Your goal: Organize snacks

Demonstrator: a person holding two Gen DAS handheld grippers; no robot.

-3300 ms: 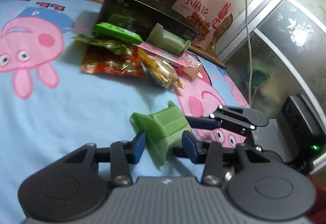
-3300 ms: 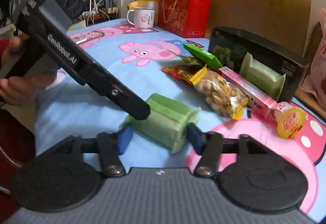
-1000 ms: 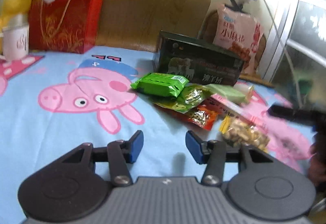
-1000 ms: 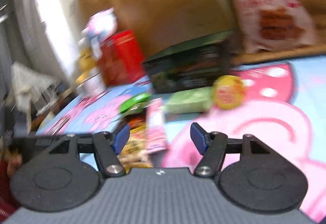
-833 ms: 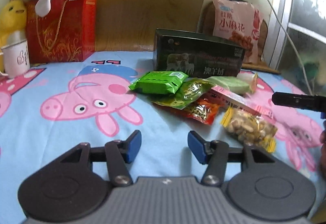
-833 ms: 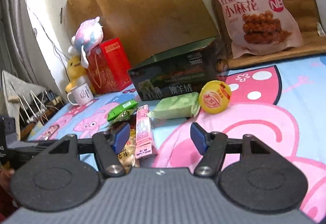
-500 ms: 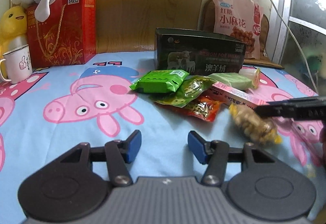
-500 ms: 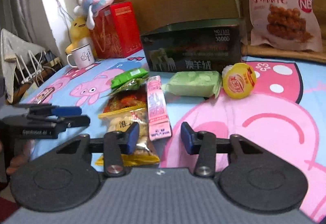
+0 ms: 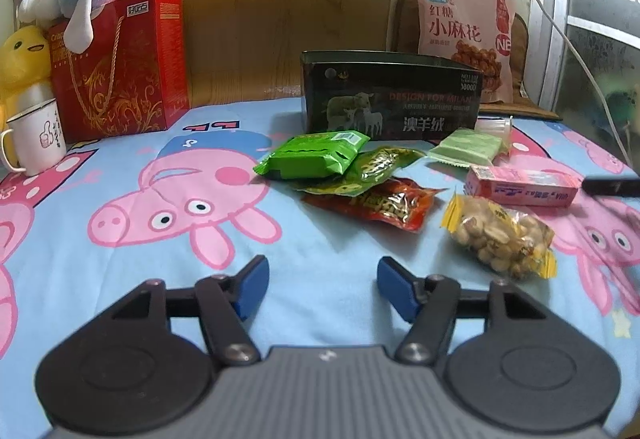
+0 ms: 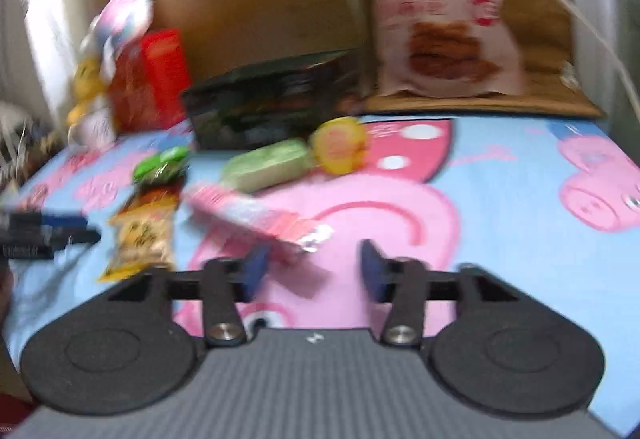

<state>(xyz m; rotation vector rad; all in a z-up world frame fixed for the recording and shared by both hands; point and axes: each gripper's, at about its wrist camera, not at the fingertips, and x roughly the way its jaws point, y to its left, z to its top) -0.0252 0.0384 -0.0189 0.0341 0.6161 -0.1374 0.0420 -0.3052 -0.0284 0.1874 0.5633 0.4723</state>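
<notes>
Snacks lie on the Peppa Pig sheet before a dark box (image 9: 390, 97): a bright green packet (image 9: 314, 159), a green-yellow pouch (image 9: 374, 169), a red pouch (image 9: 380, 203), a clear nut bag (image 9: 500, 235), a pink carton (image 9: 522, 191), a pale green packet (image 9: 466, 149). My left gripper (image 9: 322, 287) is open and empty, short of them. My right gripper (image 10: 310, 269) is open and empty; its left finger sits beside the pink carton (image 10: 256, 215). The right wrist view is blurred and also shows the pale green packet (image 10: 266, 163) and a yellow round snack (image 10: 340, 145).
A red gift box (image 9: 120, 65) with plush toys and a white mug (image 9: 36, 137) stand at the back left. A large pink snack bag (image 9: 466, 33) leans on the wall behind the dark box. A window and a cable are at the right.
Both grippers have let go of the pale green packet and pulled back. The right gripper has swung right and closer to the pink carton, with its view now blurred. The left view has barely moved.
</notes>
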